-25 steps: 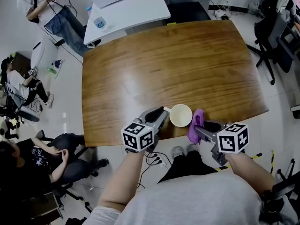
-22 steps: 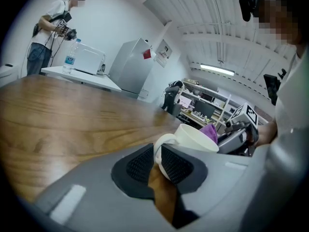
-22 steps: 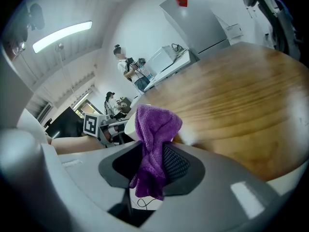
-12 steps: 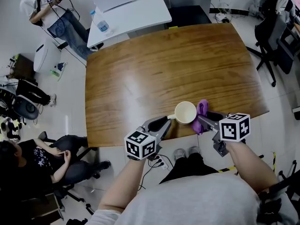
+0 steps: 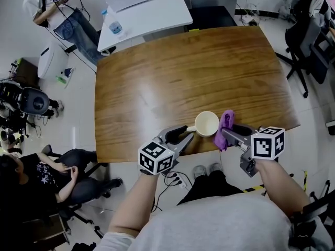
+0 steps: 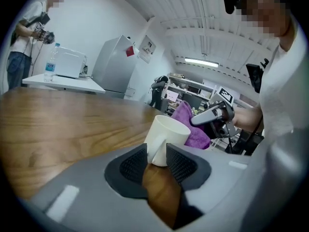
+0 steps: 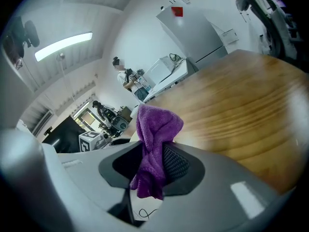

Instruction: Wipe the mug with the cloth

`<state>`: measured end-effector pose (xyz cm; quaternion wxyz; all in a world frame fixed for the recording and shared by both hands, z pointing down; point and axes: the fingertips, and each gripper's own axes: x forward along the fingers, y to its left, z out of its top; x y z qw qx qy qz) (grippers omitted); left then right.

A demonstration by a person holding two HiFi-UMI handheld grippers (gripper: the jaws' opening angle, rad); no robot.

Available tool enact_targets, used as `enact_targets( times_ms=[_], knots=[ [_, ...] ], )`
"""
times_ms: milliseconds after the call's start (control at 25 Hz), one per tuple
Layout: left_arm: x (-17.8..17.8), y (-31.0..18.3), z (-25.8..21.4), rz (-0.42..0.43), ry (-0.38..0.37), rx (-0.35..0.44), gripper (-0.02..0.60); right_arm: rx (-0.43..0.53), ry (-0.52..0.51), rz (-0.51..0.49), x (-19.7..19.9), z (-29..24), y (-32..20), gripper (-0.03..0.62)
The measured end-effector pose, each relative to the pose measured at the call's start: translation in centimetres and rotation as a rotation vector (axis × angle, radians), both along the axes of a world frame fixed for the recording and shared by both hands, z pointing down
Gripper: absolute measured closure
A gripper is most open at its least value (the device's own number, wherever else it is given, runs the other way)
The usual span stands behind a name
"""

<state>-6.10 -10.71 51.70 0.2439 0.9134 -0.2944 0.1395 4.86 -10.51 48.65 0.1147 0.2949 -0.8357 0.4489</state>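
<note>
No word or number can be read. The left marker cube [image 5: 155,158] and right marker cube [image 5: 268,143] bear only black-and-white square patterns. The red sticker [image 6: 129,51] and paper sheet [image 6: 146,49] on the grey cabinet [image 6: 113,69], and the label on the bottle [image 6: 49,69], are too small.

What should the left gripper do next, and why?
Probably ease the left gripper back off the handle: its jaws are opening around it, the mug stands on the table, and the right gripper holds the purple cloth beside it.

The left gripper [image 5: 187,133] jaws are opening around the mug handle [image 6: 157,149]; right gripper [image 5: 229,131] jaws clamp cloth [image 7: 154,124].
</note>
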Motion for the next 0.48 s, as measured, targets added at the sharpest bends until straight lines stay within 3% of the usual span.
enact_targets(
  times_ms=[240,480],
  knots=[
    [0.5,-0.1,0.1,0.004,-0.003,-0.011,0.48,-0.062,-0.009,0.026,0.3,2.6,-0.8,0.467],
    [0.8,0.3,0.0,0.0,0.006,-0.017,0.481,-0.109,0.088,0.014,0.4,6.1,-0.9,0.467]
  ],
)
